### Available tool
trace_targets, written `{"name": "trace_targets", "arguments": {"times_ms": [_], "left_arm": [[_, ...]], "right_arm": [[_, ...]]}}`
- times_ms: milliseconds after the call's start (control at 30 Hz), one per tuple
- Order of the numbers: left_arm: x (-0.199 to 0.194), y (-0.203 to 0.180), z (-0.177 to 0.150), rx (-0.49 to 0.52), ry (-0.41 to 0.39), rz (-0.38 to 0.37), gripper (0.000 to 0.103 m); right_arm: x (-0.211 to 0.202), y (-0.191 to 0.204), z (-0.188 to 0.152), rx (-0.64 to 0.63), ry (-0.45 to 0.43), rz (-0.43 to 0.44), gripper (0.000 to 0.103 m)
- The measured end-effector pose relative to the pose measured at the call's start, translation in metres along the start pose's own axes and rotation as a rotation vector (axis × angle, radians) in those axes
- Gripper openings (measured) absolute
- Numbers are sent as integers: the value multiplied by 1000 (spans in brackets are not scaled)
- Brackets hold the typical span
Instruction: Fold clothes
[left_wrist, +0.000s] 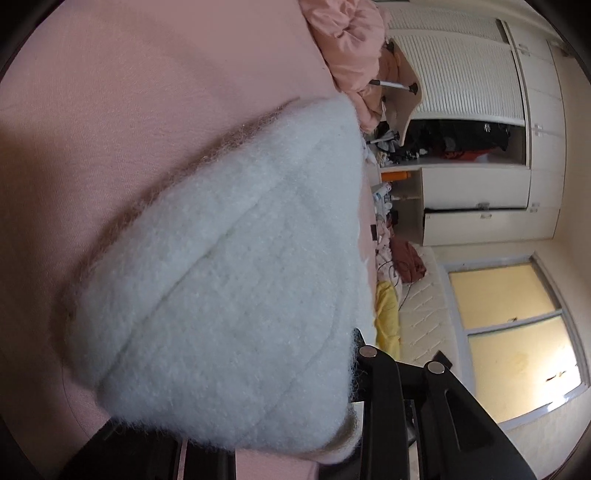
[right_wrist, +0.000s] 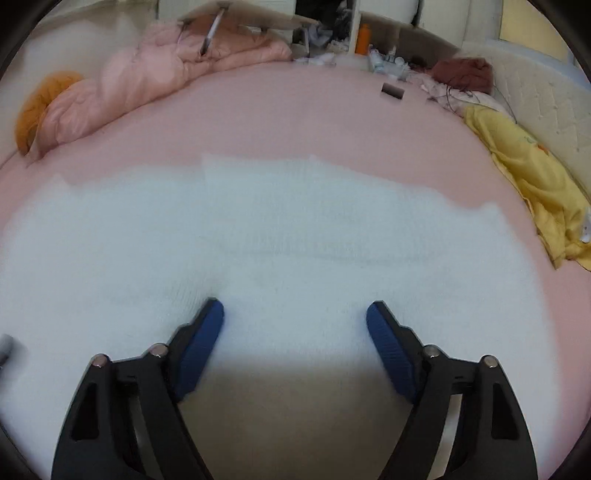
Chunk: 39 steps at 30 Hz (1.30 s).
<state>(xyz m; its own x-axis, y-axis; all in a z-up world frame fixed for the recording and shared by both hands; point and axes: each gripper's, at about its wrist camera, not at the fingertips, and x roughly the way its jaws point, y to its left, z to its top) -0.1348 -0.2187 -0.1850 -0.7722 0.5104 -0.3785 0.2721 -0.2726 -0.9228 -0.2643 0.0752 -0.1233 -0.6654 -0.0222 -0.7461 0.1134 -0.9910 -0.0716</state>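
Black gripper arms, blue ribbed fingers (right_wrist: 201, 347), silver screws

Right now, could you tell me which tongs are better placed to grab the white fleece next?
Right: the right tongs hover open above the white fleece; the left tongs already grip a bunched fold.

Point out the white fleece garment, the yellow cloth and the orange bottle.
white fleece garment (right_wrist: 295, 236): right wrist view, middle of its spread surface.
yellow cloth (right_wrist: 524, 177): right wrist view, middle of the crumpled heap.
orange bottle (right_wrist: 362, 38): right wrist view, its body.
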Motion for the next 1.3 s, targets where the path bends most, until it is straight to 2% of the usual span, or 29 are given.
{"name": "trace_targets", "arguments": {"times_ms": [133, 233, 300, 333, 400, 533, 567, 633, 700, 767, 833, 867, 933, 1000, 1133, 1200, 1267, 1300], "left_arm": [[-1, 2, 0, 8, -5, -2, 27], [-1, 4, 1, 7, -4, -4, 27], [-2, 4, 0, 11, -5, -2, 27], [-3, 5, -2, 16, -6, 0, 27], [-3, 3, -4, 32, -9, 13, 27], [-4, 5, -3, 17, -3, 12, 27], [-4, 5, -3, 17, -2, 14, 27], [-5, 5, -4, 19, -2, 18, 27], [-5, 3, -5, 30, -5, 32, 27], [-6, 3, -5, 23, -4, 45, 27], [-6, 0, -4, 24, 6, 78, 27], [-6, -6, -3, 43, 16, 116, 27], [-6, -29, -4, 140, 25, 222, 27], [-5, -59, -8, 264, 15, 337, 27], [-3, -121, -26, 428, -71, 424, 27], [9, -159, -44, 581, -109, 501, 26], [34, -199, -76, 800, -126, 587, 26], [44, -213, -89, 871, -132, 603, 26]], "right_arm": [[-4, -6, 0, 20, -5, 23, 81], [-35, -22, -1, 48, -66, 36, 81], [-46, -36, -18, 49, -82, -47, 82], [-41, -45, -29, 66, -50, -63, 82], [-32, -64, -38, 137, -19, 15, 84], [-48, -57, -27, 85, -32, 12, 85], [-56, -62, -30, 103, -54, -2, 85], [-49, -76, -46, 140, -15, -49, 85], [-39, -81, -56, 115, -13, -38, 88], [-37, -73, -50, 70, 7, -67, 91], [-43, -78, -47, 94, 13, -29, 91], [-53, -84, -47, 131, 10, 22, 91], [-78, -101, -54, 221, -21, 108, 91], [-109, -120, -67, 272, -57, 151, 91], [-149, -149, -97, 265, -101, 159, 91], [-164, -165, -111, 270, -114, 151, 91], [-172, -179, -119, 294, -124, 149, 91], [-174, -187, -119, 318, -133, 155, 91]]}}
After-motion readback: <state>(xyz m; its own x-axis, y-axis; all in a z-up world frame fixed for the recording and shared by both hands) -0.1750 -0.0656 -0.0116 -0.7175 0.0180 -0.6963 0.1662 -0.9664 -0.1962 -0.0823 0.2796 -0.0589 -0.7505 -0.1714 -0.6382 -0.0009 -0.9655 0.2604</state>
